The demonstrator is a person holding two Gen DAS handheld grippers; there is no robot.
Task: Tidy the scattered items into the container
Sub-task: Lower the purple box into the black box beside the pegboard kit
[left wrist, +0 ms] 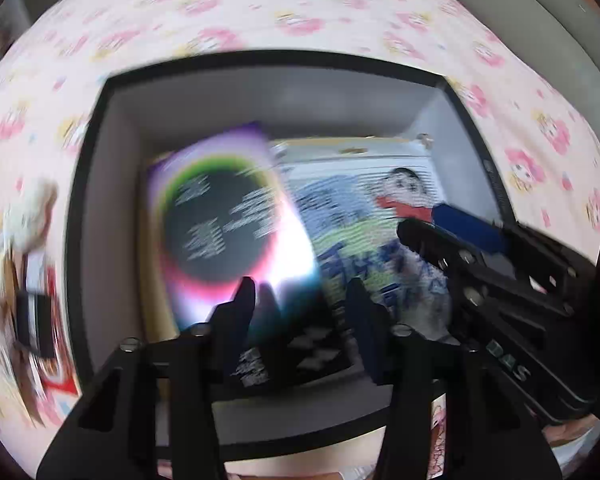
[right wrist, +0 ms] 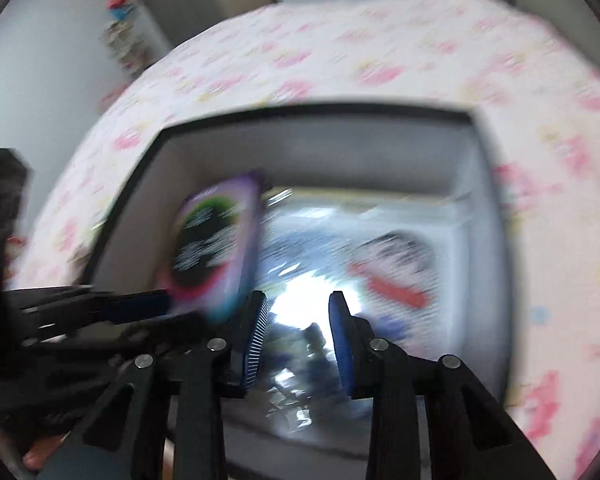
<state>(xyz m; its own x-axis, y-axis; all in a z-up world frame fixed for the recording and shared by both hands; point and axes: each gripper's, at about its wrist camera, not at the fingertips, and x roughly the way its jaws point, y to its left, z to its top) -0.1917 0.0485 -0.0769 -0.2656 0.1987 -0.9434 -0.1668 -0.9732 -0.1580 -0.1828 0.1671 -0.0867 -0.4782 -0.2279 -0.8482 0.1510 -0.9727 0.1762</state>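
A: Right, where are your tools?

B: Both hang over the black-rimmed container (left wrist: pixel 100 152), which sits on the bed sheet (left wrist: pixel 300 8) with the pink cartoon print. My left tool (left wrist: pixel 300 300) has its fingers spread, nothing between them. My right tool (right wrist: pixel 298 316) is the same, fingers apart, gripping nothing.

A: And the items?

B: A purple booklet (left wrist: pixel 224 216) with a dark circle ringed in green and pink is inside the container, tilted up, toward 9 o'clock of the box in the left wrist view. It is blurred; I cannot tell whether anything touches it. From the right wrist it sits at about 10 o'clock from my right tool, just beside the left tool's blue finger (right wrist: pixel 140 306).

A: Anything under it?

B: A cartoon-cover book (left wrist: pixel 380 216) lies flat on the container floor, toward 3 o'clock.

A: Outside the box?

B: One printed item (left wrist: pixel 24 280) on the sheet at 9 o'clock, too smeared to name.
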